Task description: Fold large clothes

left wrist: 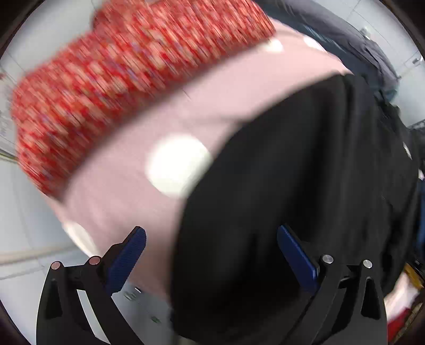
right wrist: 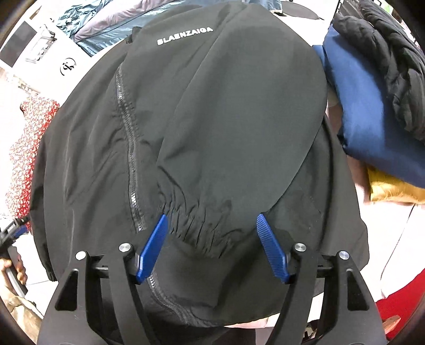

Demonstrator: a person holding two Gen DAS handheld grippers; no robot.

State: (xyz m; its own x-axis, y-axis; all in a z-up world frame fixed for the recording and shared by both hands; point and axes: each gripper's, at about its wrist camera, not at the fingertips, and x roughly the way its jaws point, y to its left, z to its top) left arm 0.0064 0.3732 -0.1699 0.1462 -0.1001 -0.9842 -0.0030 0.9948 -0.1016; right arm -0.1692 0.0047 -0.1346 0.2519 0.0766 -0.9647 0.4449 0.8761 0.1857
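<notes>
A black jacket (right wrist: 239, 119) with white lettering (right wrist: 184, 35) and a zip (right wrist: 130, 148) lies spread out below me. One sleeve is folded across its front, and its gathered elastic cuff (right wrist: 202, 220) lies under the gap of my right gripper (right wrist: 212, 238). That gripper is open, and its blue pads stand apart from the cuff on either side. In the blurred left wrist view, my left gripper (left wrist: 212, 246) is open over the jacket's (left wrist: 305, 185) left edge, holding nothing. It also shows at the far left of the right wrist view (right wrist: 14, 231), held by a hand (right wrist: 12, 265).
A pink cloth with white dots (left wrist: 132, 180) lies under the jacket, with a red patterned cloth (left wrist: 119, 79) beyond it. To the right lie a folded navy cloth (right wrist: 372, 119), a black quilted garment (right wrist: 393, 66), a mustard cloth (right wrist: 393, 188) and a red cloth (right wrist: 398, 305). A shiny teal garment (right wrist: 106, 24) lies at the back.
</notes>
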